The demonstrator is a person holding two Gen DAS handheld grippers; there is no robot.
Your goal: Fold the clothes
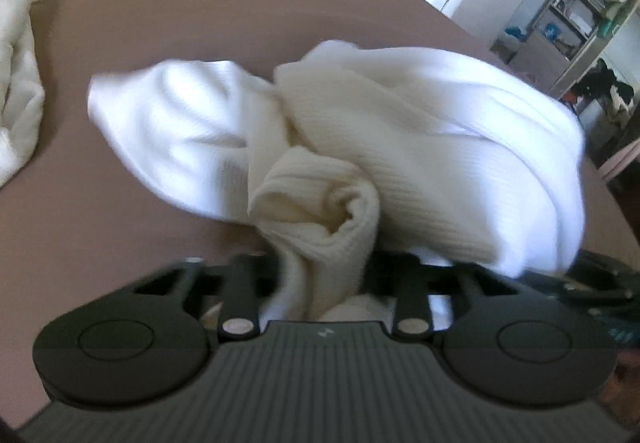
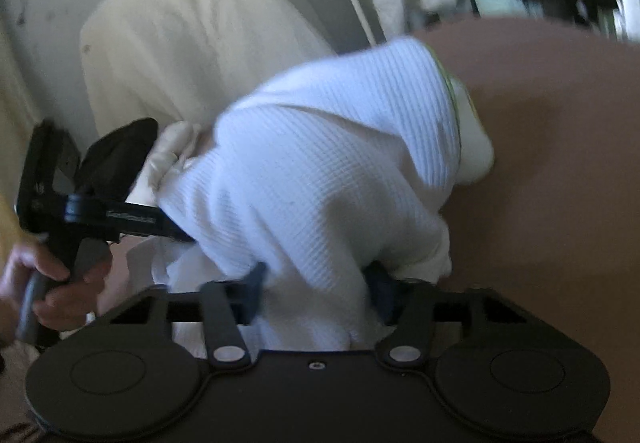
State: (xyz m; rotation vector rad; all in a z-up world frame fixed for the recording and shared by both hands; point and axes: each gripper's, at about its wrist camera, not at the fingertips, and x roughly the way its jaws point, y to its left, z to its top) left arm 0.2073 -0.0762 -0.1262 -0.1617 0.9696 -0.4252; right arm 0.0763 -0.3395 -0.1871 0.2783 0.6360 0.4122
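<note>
At twelve o'clock from both grippers, left (image 1: 320, 267) and right (image 2: 316, 283), the pinched top (image 1: 360, 147) bunches.

A white ribbed knit garment (image 1: 400, 147) is bunched in a crumpled heap on the brown surface (image 1: 160, 23). One cream-toned fold is rolled into a loose tube toward the near edge (its opening faces sideways), and a rounded lobe is spread out to the left.
</note>
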